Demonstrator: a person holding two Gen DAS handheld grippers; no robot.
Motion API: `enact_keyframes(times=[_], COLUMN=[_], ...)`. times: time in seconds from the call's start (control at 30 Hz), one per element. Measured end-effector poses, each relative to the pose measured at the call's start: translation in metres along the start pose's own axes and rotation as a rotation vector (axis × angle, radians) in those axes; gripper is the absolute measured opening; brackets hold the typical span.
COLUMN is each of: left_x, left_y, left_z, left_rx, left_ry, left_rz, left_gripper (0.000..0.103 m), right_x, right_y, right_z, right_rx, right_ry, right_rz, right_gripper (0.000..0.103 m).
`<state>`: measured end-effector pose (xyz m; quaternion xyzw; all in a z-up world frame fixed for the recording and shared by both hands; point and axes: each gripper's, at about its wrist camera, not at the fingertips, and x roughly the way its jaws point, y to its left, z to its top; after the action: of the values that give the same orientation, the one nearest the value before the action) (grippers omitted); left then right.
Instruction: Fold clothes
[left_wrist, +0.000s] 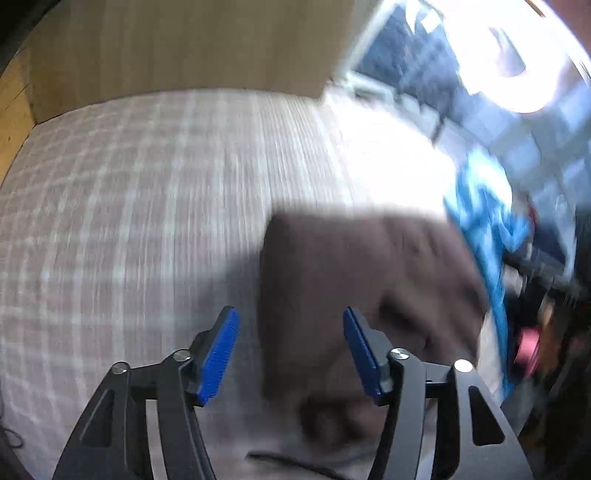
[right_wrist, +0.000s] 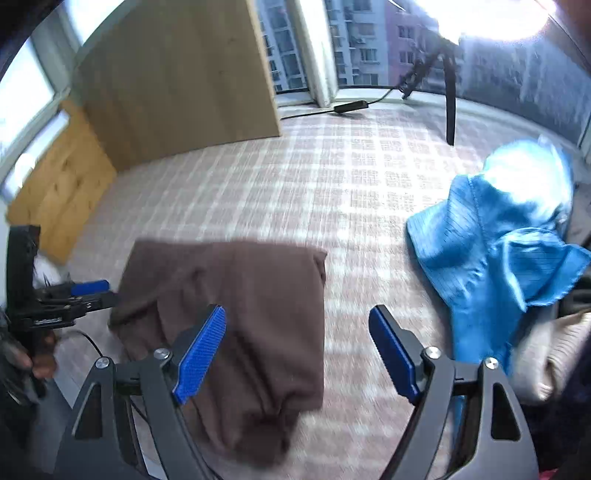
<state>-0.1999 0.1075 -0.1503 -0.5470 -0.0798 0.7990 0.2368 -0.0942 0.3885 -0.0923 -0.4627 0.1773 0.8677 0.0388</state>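
Two claws hang parted and empty: our left gripper (left_wrist: 291, 354) and right gripper (right_wrist: 297, 350) hold nothing. The folded brown knit garment (right_wrist: 243, 314) lies flat on the plaid bedspread (right_wrist: 332, 177), under the right claw's left pad, its long axis running away from us. The crumpled blue cloth (right_wrist: 495, 251), right of the brown garment, sits nearer our right hand.

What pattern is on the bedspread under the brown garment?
A pinkish-grey and white plaid bedspread, clearest in the right wrist view.
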Motion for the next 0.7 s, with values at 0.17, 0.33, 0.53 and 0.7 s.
enact_keyframes(times=[0.17, 0.33, 0.53, 0.7], left_x=[0.007, 0.008, 0.029, 0.048], left_y=[-0.002, 0.026, 0.04, 0.022], left_z=[0.037, 0.041, 0.024, 0.028], left_rx=[0.067, 0.105, 0.349, 0.491], left_ry=[-0.002, 0.0, 0.081, 0.074], left_rz=[-0.023, 0.019, 0.019, -0.096], left_gripper=[0.022, 0.016, 0.004, 0.004], right_x=[0.035, 0.055, 0.095, 0.108], right_y=[0.019, 0.061, 0.124, 0.131], right_z=[0.011, -0.001, -0.022, -0.042], right_rx=[-0.012, -0.111, -0.291, -0.429], right_ry=[0.06, 0.09, 0.177, 0.228], right_rz=[0.135, 0.224, 0.246, 0.167], right_gripper=[0.024, 0.024, 0.024, 0.022])
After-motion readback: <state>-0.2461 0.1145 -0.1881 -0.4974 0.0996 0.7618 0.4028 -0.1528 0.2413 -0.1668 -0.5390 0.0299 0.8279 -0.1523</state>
